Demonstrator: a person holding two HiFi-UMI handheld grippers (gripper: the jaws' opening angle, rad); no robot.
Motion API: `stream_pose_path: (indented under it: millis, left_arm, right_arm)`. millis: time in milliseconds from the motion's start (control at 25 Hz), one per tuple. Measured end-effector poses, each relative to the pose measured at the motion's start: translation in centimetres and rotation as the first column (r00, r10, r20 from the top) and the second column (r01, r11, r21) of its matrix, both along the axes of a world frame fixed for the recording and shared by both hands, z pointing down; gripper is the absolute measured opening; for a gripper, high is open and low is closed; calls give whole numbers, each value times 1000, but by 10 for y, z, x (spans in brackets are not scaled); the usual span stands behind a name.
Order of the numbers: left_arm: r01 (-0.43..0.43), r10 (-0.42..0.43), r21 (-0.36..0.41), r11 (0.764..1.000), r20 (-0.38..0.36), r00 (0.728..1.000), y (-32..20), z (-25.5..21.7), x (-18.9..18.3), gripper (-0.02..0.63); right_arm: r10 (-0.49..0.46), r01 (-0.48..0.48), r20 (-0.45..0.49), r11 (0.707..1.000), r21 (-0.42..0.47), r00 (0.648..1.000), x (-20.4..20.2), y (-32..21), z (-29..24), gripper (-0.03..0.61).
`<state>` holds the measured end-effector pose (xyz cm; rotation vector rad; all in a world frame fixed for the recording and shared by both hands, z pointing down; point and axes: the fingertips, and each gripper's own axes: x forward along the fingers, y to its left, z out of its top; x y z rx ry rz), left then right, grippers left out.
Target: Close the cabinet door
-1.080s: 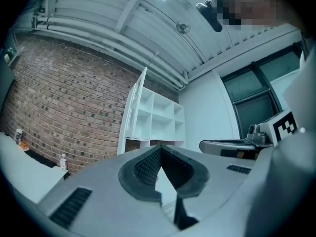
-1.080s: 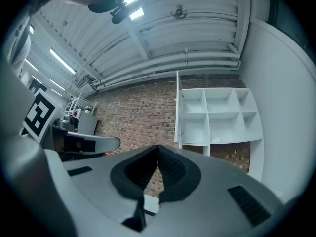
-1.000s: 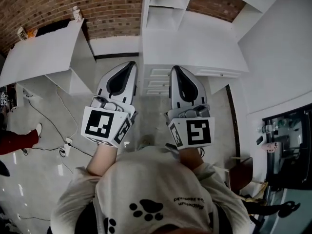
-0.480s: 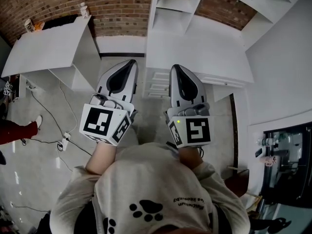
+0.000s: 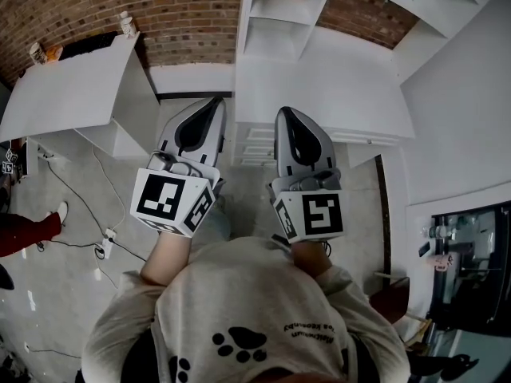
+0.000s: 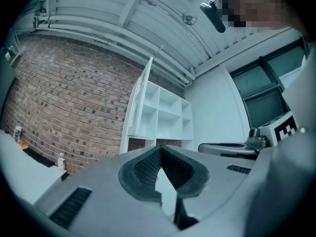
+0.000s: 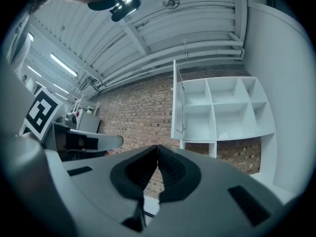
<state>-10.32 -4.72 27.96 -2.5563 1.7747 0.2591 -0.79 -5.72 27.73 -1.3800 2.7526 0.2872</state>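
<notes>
A white wall cabinet (image 7: pixel 222 110) of open cubbies hangs on the brick wall. Its narrow door (image 7: pixel 177 102) stands open, seen nearly edge-on at the cabinet's left side. In the left gripper view the same door (image 6: pixel 141 100) also shows edge-on at the left of the cubbies (image 6: pixel 168 117). The head view has the cubbies (image 5: pixel 275 14) at the top, above a white counter (image 5: pixel 319 78). My left gripper (image 5: pixel 209 106) and right gripper (image 5: pixel 286 114) are held side by side, short of the counter. Both are shut and empty, well away from the door.
A white table (image 5: pixel 72 86) with small bottles (image 5: pixel 126 22) stands at the left. White drawers (image 5: pixel 251 142) sit under the counter. Cables and a power strip (image 5: pixel 104 242) lie on the floor at the left, near a person's red trouser leg (image 5: pixel 28 230). Dark equipment (image 5: pixel 471 254) is at the right.
Both grippers and the person have moved a little forward towards the cabinet; the counter now lies closer. The jaws stay shut.
</notes>
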Motion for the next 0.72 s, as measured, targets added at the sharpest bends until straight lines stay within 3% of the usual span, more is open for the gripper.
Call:
stream_pose_path:
  millis: [720]
  left_arm:
    - [-147,146,48,988,20,989,-153,-21,-45,8]
  right_arm:
    - [119,-119,-2,992,46,993,-51,-139,-18,11]
